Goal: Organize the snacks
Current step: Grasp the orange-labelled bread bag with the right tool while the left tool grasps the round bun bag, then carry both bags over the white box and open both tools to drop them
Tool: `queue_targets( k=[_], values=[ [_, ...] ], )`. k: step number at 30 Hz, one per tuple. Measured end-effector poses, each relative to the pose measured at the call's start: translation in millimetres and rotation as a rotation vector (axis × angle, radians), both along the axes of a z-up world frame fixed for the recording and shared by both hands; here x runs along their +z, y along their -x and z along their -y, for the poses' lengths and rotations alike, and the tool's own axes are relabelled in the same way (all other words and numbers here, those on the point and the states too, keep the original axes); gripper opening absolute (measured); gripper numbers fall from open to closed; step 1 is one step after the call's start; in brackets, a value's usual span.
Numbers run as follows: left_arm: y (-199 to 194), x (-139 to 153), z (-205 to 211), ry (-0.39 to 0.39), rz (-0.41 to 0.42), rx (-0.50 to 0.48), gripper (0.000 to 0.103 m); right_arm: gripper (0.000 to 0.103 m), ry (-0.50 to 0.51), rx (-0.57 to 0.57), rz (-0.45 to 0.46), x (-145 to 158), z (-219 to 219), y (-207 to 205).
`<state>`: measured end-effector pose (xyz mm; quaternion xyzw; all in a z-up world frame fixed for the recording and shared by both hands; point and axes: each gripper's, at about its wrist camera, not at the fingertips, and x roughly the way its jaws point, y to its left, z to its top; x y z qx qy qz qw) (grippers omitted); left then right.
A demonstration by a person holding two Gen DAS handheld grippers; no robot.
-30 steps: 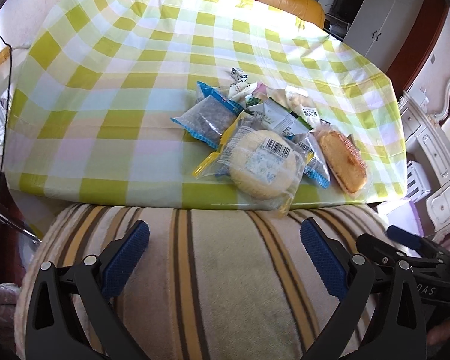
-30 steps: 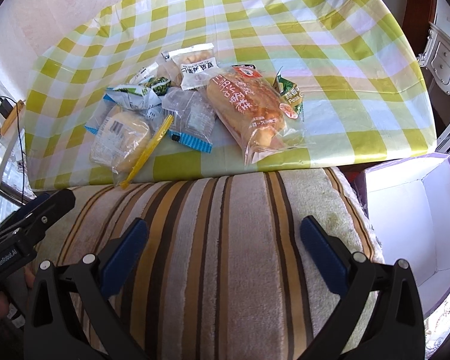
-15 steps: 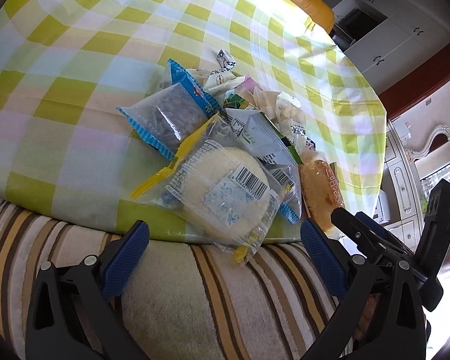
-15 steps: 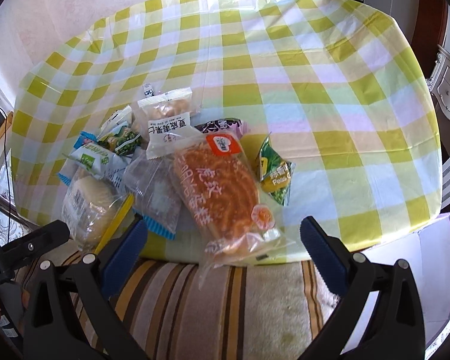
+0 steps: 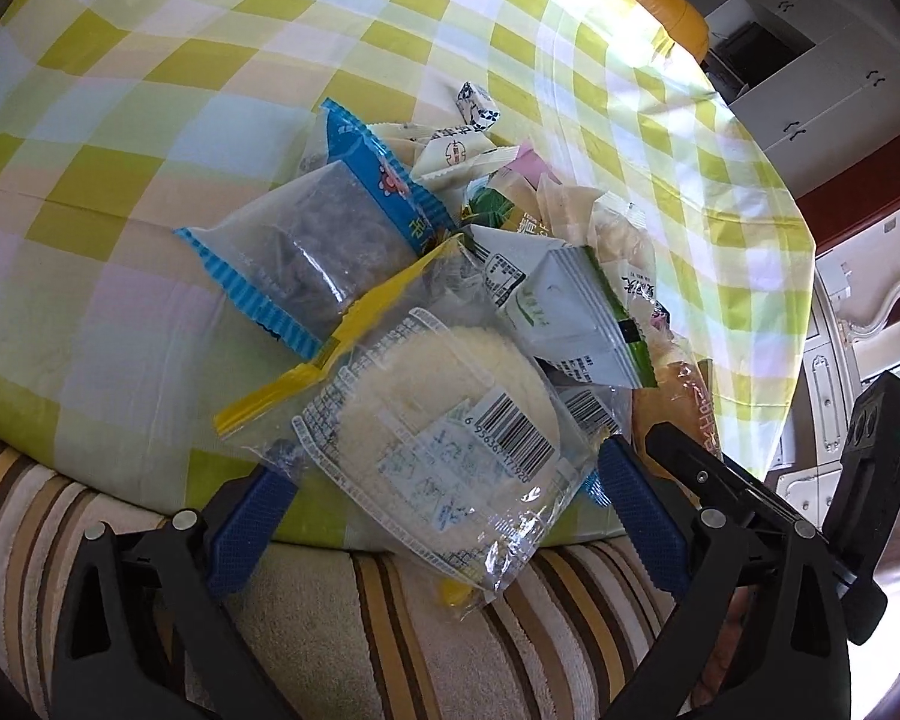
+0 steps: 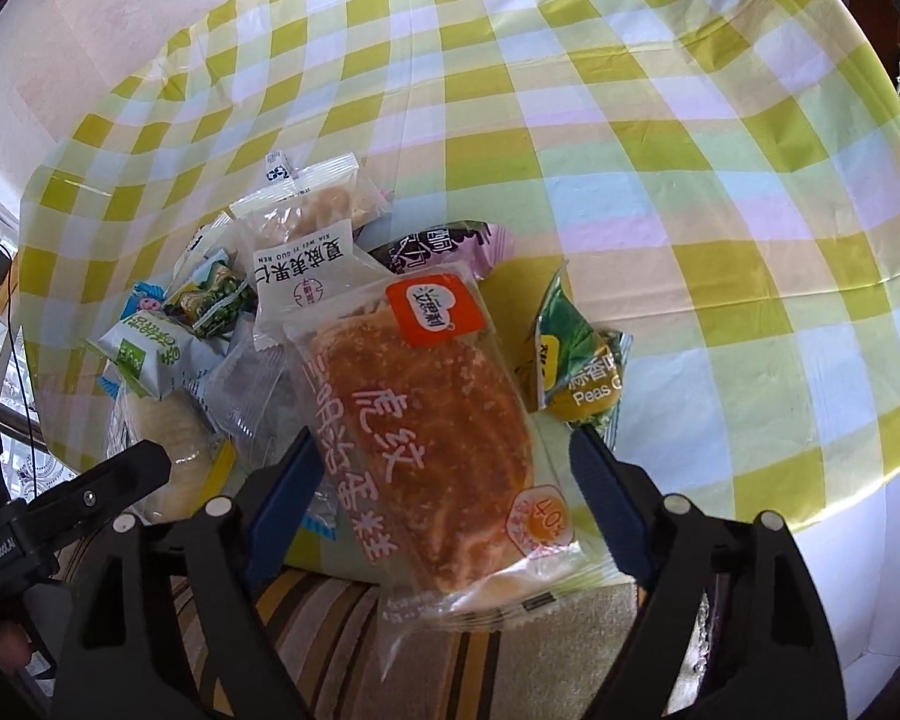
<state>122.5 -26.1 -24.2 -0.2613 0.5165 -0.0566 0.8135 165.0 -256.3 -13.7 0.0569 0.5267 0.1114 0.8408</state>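
Note:
A pile of wrapped snacks lies at the near edge of a table with a green-checked cloth (image 5: 150, 90). My left gripper (image 5: 444, 516) is open, its blue pads either side of a round pale cake in clear wrap (image 5: 444, 420) that overhangs the edge. Behind it lie a dark cake in a blue-edged wrapper (image 5: 324, 240) and a white-green packet (image 5: 564, 312). My right gripper (image 6: 444, 492) is open around the near end of a long orange-brown cake packet (image 6: 426, 420). A green peas packet (image 6: 576, 360) lies to its right. The round cake also shows in the right wrist view (image 6: 168, 444).
A striped towel-covered seat (image 5: 330, 630) runs under both grippers below the table edge. A white box with a purple rim (image 6: 870, 570) stands low at the right. White cabinets (image 5: 810, 72) stand beyond the table. The right gripper shows in the left wrist view (image 5: 750, 492).
Both grippers moved forward from over the striped seat to the table edge. The left now straddles the round cake, the right the orange cake packet. Both stayed open.

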Motion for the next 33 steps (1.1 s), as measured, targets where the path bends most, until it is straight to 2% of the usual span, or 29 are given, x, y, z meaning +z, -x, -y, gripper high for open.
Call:
queue_targets(
  k=[2,4,5,6,8,10,18,33],
  values=[
    [0,0,0,-0.002,0.005,-0.005,0.086,0.079,0.008,0.001,0.007,1,-1,2],
    [1,0,-1,0.007,0.009,-0.002,0.072,0.079,0.004,0.003,0.017,4,-2,5],
    [1,0,-2,0.01,0.011,0.002,0.071,0.078,-0.003,0.007,0.018,4,-2,6],
    [1,0,-2,0.014,0.011,0.001,0.069,0.075,-0.006,0.014,0.015,4,-3,6],
    [2,0,-4,0.023,0.013,0.001,0.064,0.056,-0.018,0.023,-0.004,0,-3,4],
    [3,0,-6,0.036,0.013,0.003,0.062,0.052,-0.034,0.025,-0.019,-3,-2,2],
    [17,7,-14,0.055,0.03,0.03,0.057,0.046,-0.033,0.044,0.019,8,-8,17],
    [59,32,-32,0.038,0.123,0.107,0.056,0.046,-0.063,0.04,0.09,32,4,50]
  ],
)
